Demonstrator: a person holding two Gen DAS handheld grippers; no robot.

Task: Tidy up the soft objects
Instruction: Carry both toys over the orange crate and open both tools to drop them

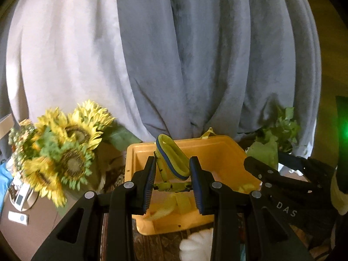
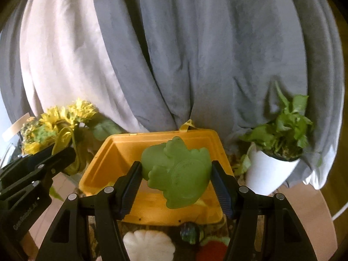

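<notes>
The left gripper point(image 1: 173, 181) pinches a yellow-and-blue strap item point(image 1: 171, 158) between its fingers. The item's padded loop rises above the fingertips, and a yellow strap section spans the gap between the pads. The item hangs over the open yellow bin point(image 1: 219, 152).

The right gripper point(image 2: 176, 181) clamps a green soft frog toy point(image 2: 176, 169) between both finger pads. The toy fills the whole gap and sits above the yellow bin point(image 2: 121, 152), its flat round base facing the camera. In the left wrist view, the right gripper point(image 1: 258, 165) appears just right of the bin with the green toy point(image 1: 264, 153) at its tip.

A white scalloped soft object point(image 2: 149, 245) lies on the patterned surface just in front of the bin. A red-and-green soft item point(image 2: 212, 250) lies beside it; its type cannot be determined.

Artificial sunflowers point(image 1: 65, 148) stand left of the bin. A potted green plant point(image 2: 280, 130) in a white pot point(image 2: 265, 174) stands right of it. Grey and white curtains point(image 2: 184, 54) hang behind.
</notes>
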